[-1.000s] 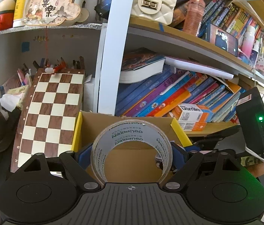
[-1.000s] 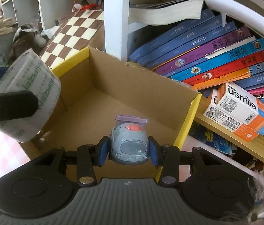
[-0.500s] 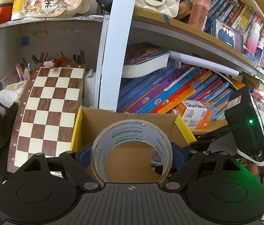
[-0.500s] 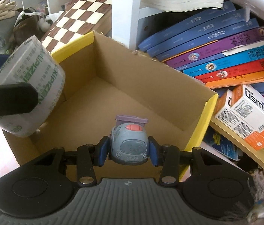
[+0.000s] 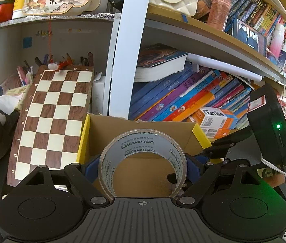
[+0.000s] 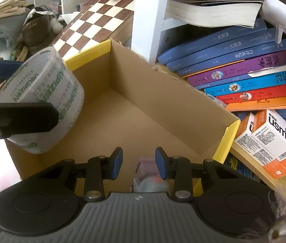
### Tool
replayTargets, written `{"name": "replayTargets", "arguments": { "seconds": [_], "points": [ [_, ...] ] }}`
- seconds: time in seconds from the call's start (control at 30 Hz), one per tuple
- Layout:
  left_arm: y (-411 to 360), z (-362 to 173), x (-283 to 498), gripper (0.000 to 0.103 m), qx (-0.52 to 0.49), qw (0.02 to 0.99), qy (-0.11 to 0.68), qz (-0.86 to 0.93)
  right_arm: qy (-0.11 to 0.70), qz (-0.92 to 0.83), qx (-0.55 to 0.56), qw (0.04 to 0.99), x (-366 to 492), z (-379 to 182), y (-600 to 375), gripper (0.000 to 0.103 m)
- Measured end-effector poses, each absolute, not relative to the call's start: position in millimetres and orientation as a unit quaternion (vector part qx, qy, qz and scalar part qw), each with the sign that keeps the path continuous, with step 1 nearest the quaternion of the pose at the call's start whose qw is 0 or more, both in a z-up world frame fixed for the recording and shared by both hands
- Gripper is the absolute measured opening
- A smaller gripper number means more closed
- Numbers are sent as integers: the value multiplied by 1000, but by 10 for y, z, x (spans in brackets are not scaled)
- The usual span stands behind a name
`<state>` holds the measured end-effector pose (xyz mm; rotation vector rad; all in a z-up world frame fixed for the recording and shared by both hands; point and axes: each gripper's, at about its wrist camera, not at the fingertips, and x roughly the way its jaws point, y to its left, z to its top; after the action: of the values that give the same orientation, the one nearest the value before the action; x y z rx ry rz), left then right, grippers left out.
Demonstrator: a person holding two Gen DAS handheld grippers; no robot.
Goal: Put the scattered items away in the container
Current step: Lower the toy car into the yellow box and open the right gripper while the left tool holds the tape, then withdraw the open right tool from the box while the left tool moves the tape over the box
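My left gripper [image 5: 143,167] is shut on a roll of clear tape [image 5: 143,141] with green print and holds it upright above the near left edge of an open cardboard box [image 5: 143,125] with yellow rims. The tape [image 6: 41,101] also shows at the left of the right wrist view. My right gripper [image 6: 139,161] is open over the box [image 6: 163,105]. A small grey toy car [image 6: 150,179], blurred, lies below the jaws inside the box, partly hidden by the gripper body.
A chessboard [image 5: 51,117] leans left of the box. Slanted books [image 6: 244,70] and an orange-white usmile carton [image 6: 274,139] fill the shelf right behind it. A white shelf post [image 5: 122,60] stands behind the box. Shoes and folded cloth [image 6: 3,30] lie at the left.
My right gripper has opened and let go of the grey toy car, which has dropped into the box. Both grippers have moved a little further over the box. The tape is still held.
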<state>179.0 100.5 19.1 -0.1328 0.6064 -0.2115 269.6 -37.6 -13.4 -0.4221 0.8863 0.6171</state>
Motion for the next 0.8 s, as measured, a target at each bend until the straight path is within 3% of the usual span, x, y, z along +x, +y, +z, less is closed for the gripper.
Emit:
{"name": "replayTargets", "arguments": {
  "seconds": [0.8],
  "points": [
    [901, 283, 1799, 85, -32, 947, 300, -107, 394, 269, -165, 863, 2294, 135, -677, 34]
  ]
}}
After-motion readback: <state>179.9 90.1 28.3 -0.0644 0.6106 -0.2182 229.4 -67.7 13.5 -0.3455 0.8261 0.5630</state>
